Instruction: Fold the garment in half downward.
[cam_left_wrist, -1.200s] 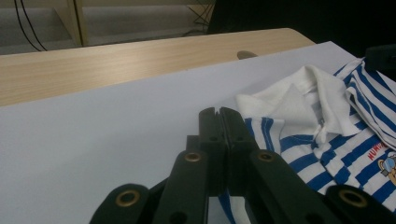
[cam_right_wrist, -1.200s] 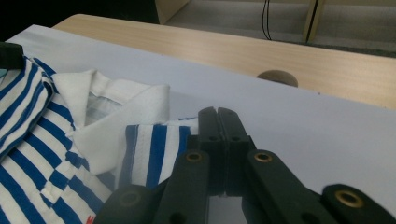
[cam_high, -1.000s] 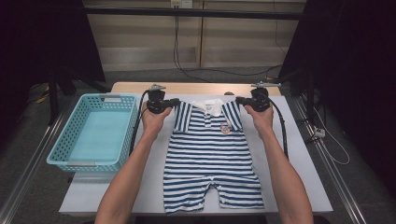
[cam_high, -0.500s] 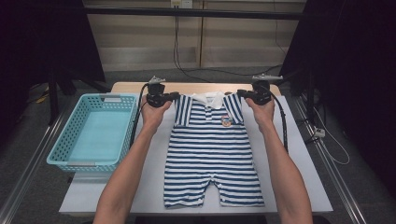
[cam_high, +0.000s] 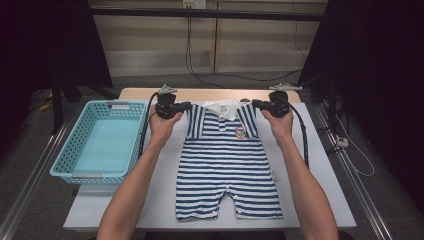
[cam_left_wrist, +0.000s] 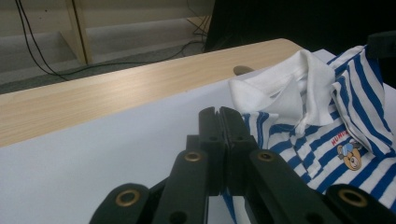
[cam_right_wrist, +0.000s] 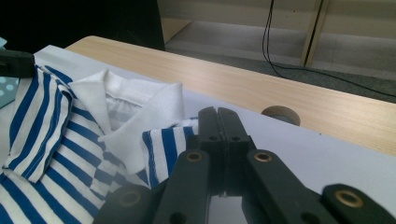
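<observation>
Both sets of jaws are fully closed, each pinching a shoulder of the striped romper (cam_high: 227, 165). The left gripper (cam_high: 186, 106) clamps the shoulder edge on its side, its tips pointing inward toward the white collar (cam_high: 224, 107); the right gripper (cam_high: 256, 104) mirrors it from the other side. The romper lies flat on the white table (cam_high: 320, 180), long axis running away from the person, collar at the far end, legs toward the near edge, bear badge face up. Both forearms reach forward, nearly parallel, hands level at the shoulders. The turquoise basket (cam_high: 70, 150) sits left, apart from the garment.
</observation>
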